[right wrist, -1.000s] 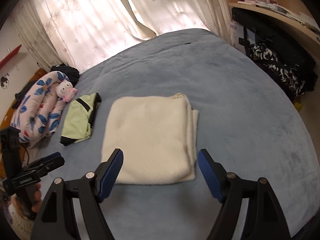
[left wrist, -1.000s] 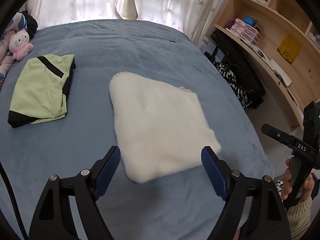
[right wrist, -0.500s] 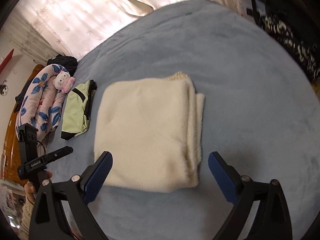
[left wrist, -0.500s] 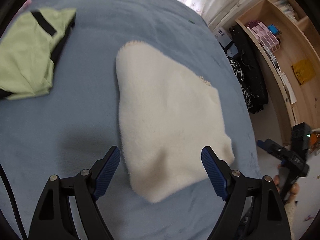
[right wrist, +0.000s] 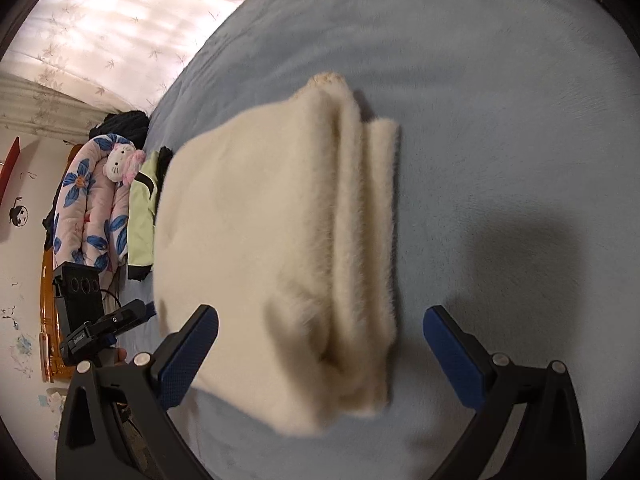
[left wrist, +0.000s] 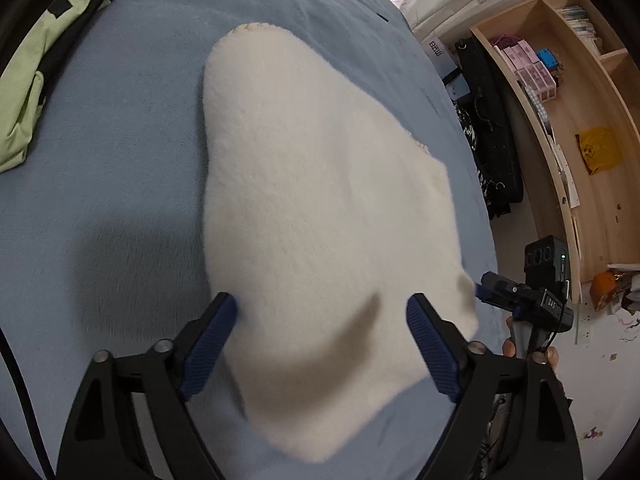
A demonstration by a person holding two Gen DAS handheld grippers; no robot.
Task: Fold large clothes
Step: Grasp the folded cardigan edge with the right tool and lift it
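Folded cream fleece garment [left wrist: 320,208] lay flat on the blue bed [left wrist: 120,160], near the bed's front edge, roughly mid-width. Stacked fold edges ran along its right side in the right wrist view [right wrist: 368,240].

Left tool [left wrist: 320,344] hung low over the garment's near left corner, angled down. Its jaws were opening; the fleece sat between the blue pads [left wrist: 208,344], but the pads weren't pressing on it. Nothing gripped.

Right tool [right wrist: 320,356] hung over the near right corner, also angled down, jaws spread wide with the layered edge between them. Pads [right wrist: 452,356] stood clear of the cloth on both sides. Nothing gripped.

Each tool showed up at the edge of the other's view, held in a hand [left wrist: 532,354] just off the front edge of the bed.

A green-and-black garment [left wrist: 36,80], already folded, lay toward the bed's far left side, well apart from the cream one. A floral pillow [right wrist: 88,208] with a plush cat [right wrist: 120,162] on it sat past that at the left edge. Wooden shelves [left wrist: 560,120] stood off the bed's right side, curtains [right wrist: 100,40] behind the far edge.
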